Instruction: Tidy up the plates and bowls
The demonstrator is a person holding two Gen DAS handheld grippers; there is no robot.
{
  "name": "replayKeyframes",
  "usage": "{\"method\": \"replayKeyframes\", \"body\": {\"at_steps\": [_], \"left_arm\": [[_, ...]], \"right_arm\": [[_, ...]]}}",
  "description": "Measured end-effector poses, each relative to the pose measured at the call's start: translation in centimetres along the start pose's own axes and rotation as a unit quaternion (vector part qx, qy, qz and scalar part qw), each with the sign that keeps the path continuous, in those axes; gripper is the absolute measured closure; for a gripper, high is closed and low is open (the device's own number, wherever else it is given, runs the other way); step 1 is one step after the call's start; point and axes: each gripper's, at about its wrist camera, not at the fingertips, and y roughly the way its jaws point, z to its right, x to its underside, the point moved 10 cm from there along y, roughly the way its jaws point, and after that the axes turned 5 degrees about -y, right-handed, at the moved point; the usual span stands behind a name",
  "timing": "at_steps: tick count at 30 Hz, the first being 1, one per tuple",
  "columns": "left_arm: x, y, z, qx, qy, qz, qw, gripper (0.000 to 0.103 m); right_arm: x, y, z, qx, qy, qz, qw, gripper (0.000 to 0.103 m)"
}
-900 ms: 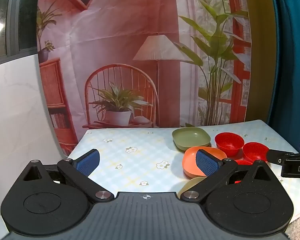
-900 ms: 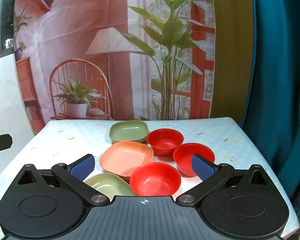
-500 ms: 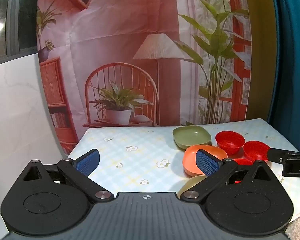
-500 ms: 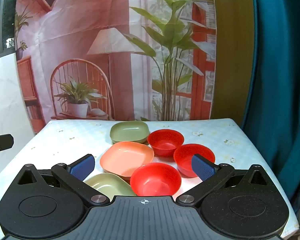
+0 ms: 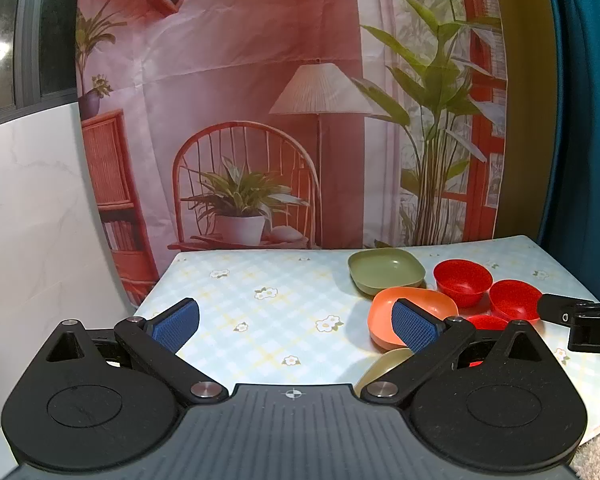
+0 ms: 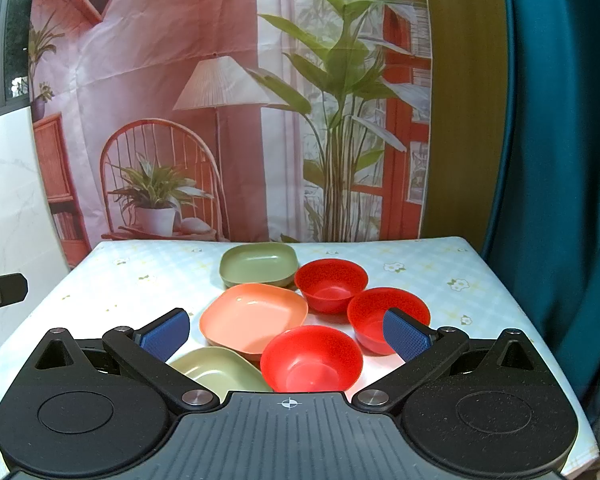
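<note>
In the right wrist view, three red bowls sit on the flowered tablecloth: a far one (image 6: 331,283), a right one (image 6: 384,312) and a near one (image 6: 311,358). Left of them lie a green plate (image 6: 258,264) at the back, an orange plate (image 6: 254,320) in the middle and a pale green plate (image 6: 216,370) nearest. My right gripper (image 6: 286,334) hovers open above the near dishes, holding nothing. My left gripper (image 5: 296,322) is open over bare cloth, left of the orange plate (image 5: 414,304) and green plate (image 5: 386,270).
The table (image 6: 140,276) backs onto a printed backdrop (image 6: 220,100) of a chair and plants. A teal curtain (image 6: 560,160) hangs at the right edge. Bare cloth (image 5: 260,292) spreads left of the dishes. A white wall (image 5: 32,208) stands on the left.
</note>
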Motion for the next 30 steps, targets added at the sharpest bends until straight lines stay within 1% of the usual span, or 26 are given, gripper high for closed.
{"method": "replayKeyframes", "body": {"at_steps": [30], "left_arm": [[0.12, -0.03, -0.21, 0.000, -0.002, -0.001, 1.0000, 0.000]], "right_arm": [[0.00, 0.03, -0.03, 0.000, 0.000, 0.000, 1.000, 0.000]]}}
